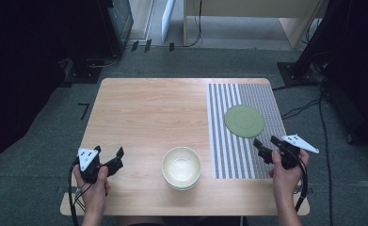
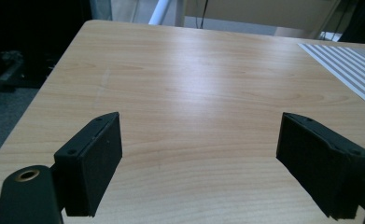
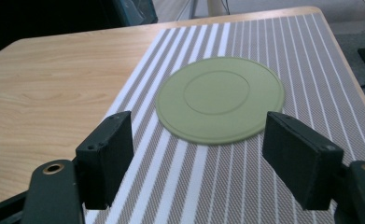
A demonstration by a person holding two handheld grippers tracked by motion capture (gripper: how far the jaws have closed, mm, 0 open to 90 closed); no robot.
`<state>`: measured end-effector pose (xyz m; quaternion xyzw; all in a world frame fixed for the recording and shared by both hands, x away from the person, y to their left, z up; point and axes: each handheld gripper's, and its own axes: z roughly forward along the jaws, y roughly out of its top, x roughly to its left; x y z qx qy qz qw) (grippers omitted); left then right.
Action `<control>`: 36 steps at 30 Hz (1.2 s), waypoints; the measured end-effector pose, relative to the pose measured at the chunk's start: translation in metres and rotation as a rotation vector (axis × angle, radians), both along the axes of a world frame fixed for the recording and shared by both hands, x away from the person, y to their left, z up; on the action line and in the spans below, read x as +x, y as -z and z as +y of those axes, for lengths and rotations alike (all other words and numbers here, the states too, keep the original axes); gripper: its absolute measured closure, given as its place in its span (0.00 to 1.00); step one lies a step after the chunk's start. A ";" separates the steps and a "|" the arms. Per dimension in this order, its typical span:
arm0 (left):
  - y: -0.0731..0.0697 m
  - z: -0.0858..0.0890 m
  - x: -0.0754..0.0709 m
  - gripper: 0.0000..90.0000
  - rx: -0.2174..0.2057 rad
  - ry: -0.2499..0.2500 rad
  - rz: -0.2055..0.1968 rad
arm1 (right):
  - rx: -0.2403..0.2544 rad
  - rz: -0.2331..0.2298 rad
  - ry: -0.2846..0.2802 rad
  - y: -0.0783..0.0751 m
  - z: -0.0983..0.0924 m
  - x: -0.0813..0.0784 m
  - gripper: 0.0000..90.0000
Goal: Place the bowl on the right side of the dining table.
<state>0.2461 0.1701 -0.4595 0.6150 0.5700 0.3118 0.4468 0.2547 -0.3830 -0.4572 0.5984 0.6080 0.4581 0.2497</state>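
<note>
Nearest, the left gripper [image 1: 110, 157] is hovering over bare wood at the table's [image 2: 180, 93] near left edge, its jaws spread wide and holding nothing. To its right a cream bowl [image 1: 181, 167] is sitting on the wood, apart from both tools. Further right, the right gripper [image 3: 198, 161] is hanging above the striped mat [image 3: 227, 186], jaws gaping and empty. Just ahead of its open jaws, the green plate [image 3: 220, 99] is lying flat on that mat, untouched.
</note>
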 end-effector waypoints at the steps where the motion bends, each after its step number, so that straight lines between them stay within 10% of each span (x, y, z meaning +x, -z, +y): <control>1: -0.001 -0.001 0.002 0.16 -0.002 -0.002 -0.001 | 0.000 -0.003 -0.002 -0.002 0.002 0.002 0.28; 36: -0.015 -0.068 -0.006 0.16 -0.047 0.206 -0.025 | 0.072 -0.031 -0.153 -0.021 0.078 -0.004 0.30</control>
